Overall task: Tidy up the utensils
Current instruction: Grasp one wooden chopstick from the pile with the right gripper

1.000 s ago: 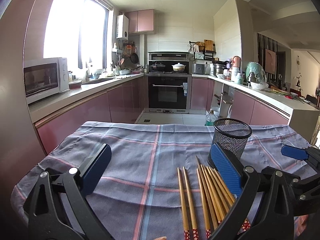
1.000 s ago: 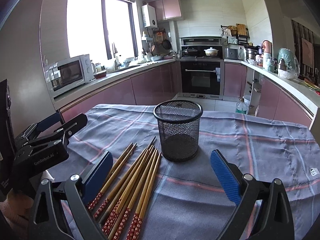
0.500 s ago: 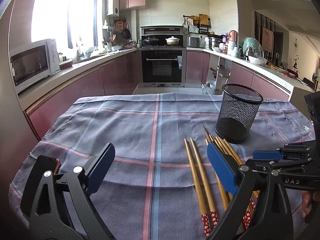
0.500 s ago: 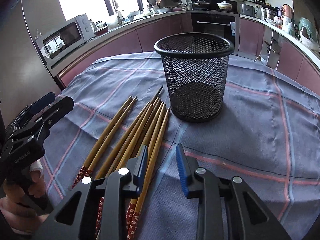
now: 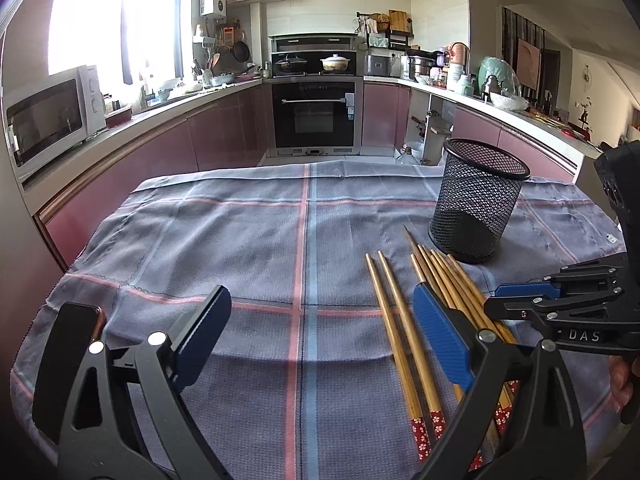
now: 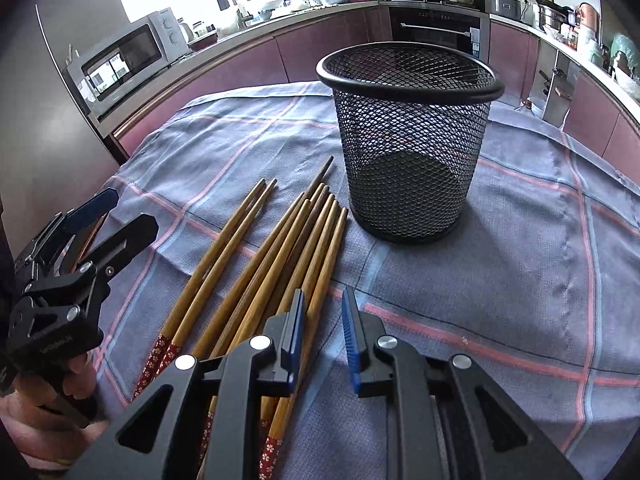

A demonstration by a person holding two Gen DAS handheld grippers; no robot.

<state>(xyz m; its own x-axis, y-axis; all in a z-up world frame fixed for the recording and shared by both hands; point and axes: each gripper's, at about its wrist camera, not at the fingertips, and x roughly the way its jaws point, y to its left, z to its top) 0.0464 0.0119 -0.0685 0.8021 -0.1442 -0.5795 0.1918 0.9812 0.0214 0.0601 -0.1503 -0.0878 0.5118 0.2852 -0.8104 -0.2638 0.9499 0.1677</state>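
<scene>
Several wooden chopsticks point(image 6: 256, 264) with red flowered ends lie side by side on the checked cloth; they also show in the left wrist view point(image 5: 404, 320). A black mesh cup point(image 6: 408, 140) stands upright and empty just beyond their tips, also in the left wrist view point(image 5: 476, 204). My right gripper point(image 6: 322, 332) is narrowly open, low over the rightmost chopsticks, holding nothing; it shows from the side in the left wrist view point(image 5: 520, 298). My left gripper point(image 5: 320, 336) is wide open and empty above the cloth, left of the chopsticks; in the right wrist view point(image 6: 100, 220) it shows at the left edge.
The grey-blue checked cloth point(image 5: 240, 240) covers the table. Beyond its far edge are pink kitchen cabinets, an oven point(image 5: 314, 114) and a microwave point(image 5: 48, 116) on the left counter.
My right gripper has dropped lower and closer over the chopsticks, its jaws narrowed from wide open to a small gap. My left gripper has stayed wide open, shifting slightly.
</scene>
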